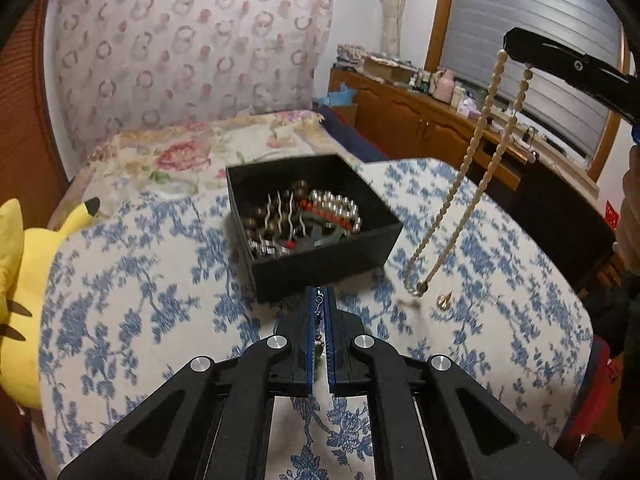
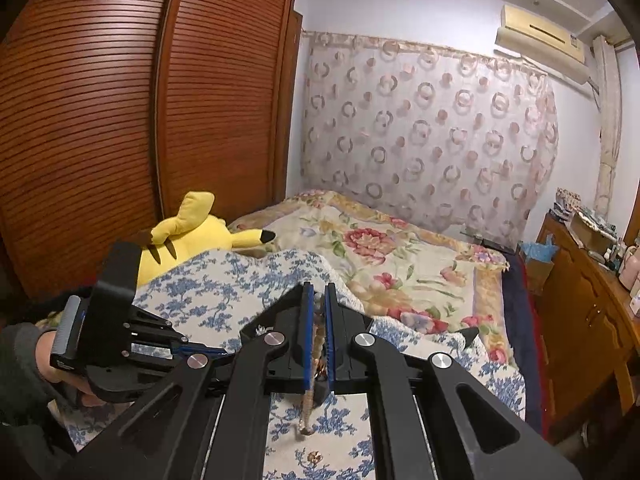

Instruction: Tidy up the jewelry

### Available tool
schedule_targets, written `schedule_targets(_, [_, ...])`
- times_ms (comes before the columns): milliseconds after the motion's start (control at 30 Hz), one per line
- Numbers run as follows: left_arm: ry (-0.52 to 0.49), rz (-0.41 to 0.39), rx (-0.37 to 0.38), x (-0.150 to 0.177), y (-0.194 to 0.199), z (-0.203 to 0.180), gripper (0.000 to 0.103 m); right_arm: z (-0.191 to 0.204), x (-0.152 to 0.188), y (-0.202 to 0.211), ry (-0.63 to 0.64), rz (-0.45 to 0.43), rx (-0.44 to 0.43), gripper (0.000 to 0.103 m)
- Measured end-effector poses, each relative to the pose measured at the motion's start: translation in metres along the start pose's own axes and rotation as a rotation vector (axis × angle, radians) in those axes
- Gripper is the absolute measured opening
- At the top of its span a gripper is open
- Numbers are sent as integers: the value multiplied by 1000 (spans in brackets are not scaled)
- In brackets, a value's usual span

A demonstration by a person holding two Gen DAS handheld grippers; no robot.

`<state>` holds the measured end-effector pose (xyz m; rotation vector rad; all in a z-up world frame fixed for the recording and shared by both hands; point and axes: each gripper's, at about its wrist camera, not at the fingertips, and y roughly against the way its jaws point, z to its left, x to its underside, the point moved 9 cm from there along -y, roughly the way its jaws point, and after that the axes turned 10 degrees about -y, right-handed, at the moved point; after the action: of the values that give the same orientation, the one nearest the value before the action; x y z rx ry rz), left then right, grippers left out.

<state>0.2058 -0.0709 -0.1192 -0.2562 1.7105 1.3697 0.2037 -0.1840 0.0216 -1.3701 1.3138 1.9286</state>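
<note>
In the left wrist view my left gripper (image 1: 320,292) is shut on a small dangling earring (image 1: 319,312) with a hook, pinched between the blue pads just in front of a black box (image 1: 320,270). The box holds several bead bracelets and other pieces. At the upper right my right gripper (image 1: 510,42) is shut on a pearl necklace (image 1: 476,136), which hangs in a long loop down to the cloth. A small gold piece (image 1: 443,301) lies on the cloth beside the loop's end. In the right wrist view the right gripper (image 2: 319,290) clamps the pearl necklace (image 2: 318,344), and the left gripper (image 2: 212,350) sits lower left.
The box stands on a blue-flowered cloth (image 1: 140,280) over a bed with a floral blanket (image 2: 400,256). A yellow plush toy (image 1: 20,300) lies at the left edge. A wooden dresser (image 1: 420,120) with clutter runs along the right; a slatted wardrobe (image 2: 100,120) stands at the left.
</note>
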Motion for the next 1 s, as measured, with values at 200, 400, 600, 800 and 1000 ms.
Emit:
schedule_targets(200, [-6,-41,-20,-23,14,4,3,3,-25,7,11,-38,-1,6])
schedule_targets(400, [-8,-77,-32,-46,24,9,3,6,-51,5,30,-69,9,6])
schedule_targets(600, [-10,-97,-48,-65,28,15,3,2,-72,-2,22,-94,19,6])
schedule_targets(800, [-16,-99,-62,-72,28,20,3,-6,-72,-20,13,-72,31,6])
schedule_targets(1000, [-18,-91,-74,-76,23,23,3,-14,-40,-57,10,34,45,6])
